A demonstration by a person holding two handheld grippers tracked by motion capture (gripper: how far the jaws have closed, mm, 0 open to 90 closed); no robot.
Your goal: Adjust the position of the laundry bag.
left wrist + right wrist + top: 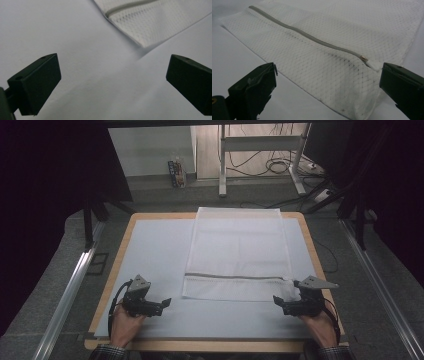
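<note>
A white mesh laundry bag (237, 252) lies flat on the pale sheet, its grey zipper (235, 276) running across near the front end. In the right gripper view the zipper's metal pull (363, 58) sits at the right end of the bag (332, 50). My right gripper (276, 303) rests open just off the bag's front right corner, and its jaws stand wide over the mesh (327, 85). My left gripper (166, 303) rests open on the sheet, short of the bag's front left corner (143, 45). Nothing is between either pair of jaws.
The pale sheet (155, 250) covers a wooden table (112, 270). Metal rails (70, 290) run along both sides of the table. Beyond it stand a desk frame (222, 165) with cables and a small carton (176, 172) on the floor.
</note>
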